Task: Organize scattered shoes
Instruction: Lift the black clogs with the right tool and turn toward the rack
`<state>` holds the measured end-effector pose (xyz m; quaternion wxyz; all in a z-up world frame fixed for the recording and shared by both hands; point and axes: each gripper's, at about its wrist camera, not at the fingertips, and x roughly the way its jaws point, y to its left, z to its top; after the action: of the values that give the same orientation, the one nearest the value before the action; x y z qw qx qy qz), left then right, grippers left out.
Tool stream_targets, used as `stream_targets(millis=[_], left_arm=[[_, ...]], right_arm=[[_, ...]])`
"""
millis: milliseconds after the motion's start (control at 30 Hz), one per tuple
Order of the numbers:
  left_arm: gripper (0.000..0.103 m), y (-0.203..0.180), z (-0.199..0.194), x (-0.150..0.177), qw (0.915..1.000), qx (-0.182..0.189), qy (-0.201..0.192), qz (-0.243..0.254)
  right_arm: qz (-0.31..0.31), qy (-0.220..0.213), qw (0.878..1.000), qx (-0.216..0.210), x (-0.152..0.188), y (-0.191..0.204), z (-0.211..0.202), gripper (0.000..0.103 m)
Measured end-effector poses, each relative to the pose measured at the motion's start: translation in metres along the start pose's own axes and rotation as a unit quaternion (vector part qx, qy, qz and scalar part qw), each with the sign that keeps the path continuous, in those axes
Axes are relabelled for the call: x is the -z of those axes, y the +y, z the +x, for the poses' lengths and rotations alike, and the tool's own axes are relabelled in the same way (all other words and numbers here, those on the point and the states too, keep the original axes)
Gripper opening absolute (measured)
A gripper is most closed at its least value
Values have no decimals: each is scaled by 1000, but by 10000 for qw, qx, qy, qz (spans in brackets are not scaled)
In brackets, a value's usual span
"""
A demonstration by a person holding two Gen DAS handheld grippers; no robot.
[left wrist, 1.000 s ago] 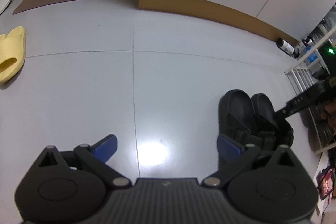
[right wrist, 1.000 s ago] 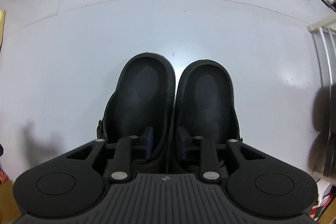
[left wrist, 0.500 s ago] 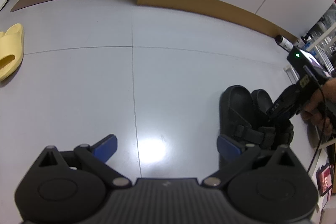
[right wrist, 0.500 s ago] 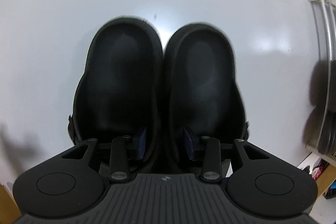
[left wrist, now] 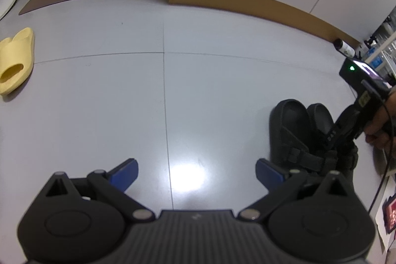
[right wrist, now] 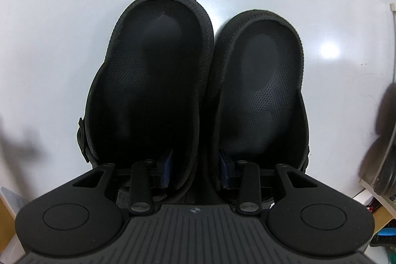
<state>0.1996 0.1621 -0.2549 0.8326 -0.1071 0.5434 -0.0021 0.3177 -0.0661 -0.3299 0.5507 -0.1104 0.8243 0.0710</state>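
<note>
Lowered closer over black sandals (right wrist: pixel 198 95) since earlier, right claw (right wrist: pixel 195 171) pinching their touching inner walls, left claw (left wrist: pixel 195 173) wide, empty above floor (left wrist: pixel 173 90).

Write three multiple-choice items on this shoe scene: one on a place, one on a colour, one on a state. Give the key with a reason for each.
1. Where do the black sandals sit relative to each other?
A. side by side, touching
B. stacked
C. far apart

2. What colour is the lone slipper at the left edge of the left wrist view?
A. red
B. yellow
C. green

3. How do the left tongs stand?
A. shut on a sandal
B. open, nothing between the fingers
C. shut on the slipper

Key: A, their inner walls meet, with the right tongs pinching them together. B, it is pale yellow against the grey floor. B, only bare floor shows between the blue pads.
</note>
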Motion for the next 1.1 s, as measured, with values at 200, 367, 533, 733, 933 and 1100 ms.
stream_targets(millis=[200, 367, 533, 733, 933, 1100], left_arm=[[102, -9, 4, -2, 9999, -13, 50, 102], [102, -8, 3, -2, 9999, -29, 74, 87], [102, -5, 0, -1, 9999, -52, 75, 94], [102, -6, 7, -1, 9999, -32, 111, 41], [102, -4, 10, -1, 9999, -13, 125, 31], [102, -2, 10, -1, 9999, -28, 109, -12]], right_arm=[[-109, -356, 9993, 70, 6, 12, 2, 38], [-126, -251, 9996, 2, 6, 17, 4, 41], [-255, -32, 9996, -124, 3, 21, 7, 44], [-207, 96, 9996, -169, 5, 19, 6, 46], [-204, 240, 9993, -202, 12, 32, 17, 46], [-425, 140, 9989, -145, 19, 45, 19, 42]])
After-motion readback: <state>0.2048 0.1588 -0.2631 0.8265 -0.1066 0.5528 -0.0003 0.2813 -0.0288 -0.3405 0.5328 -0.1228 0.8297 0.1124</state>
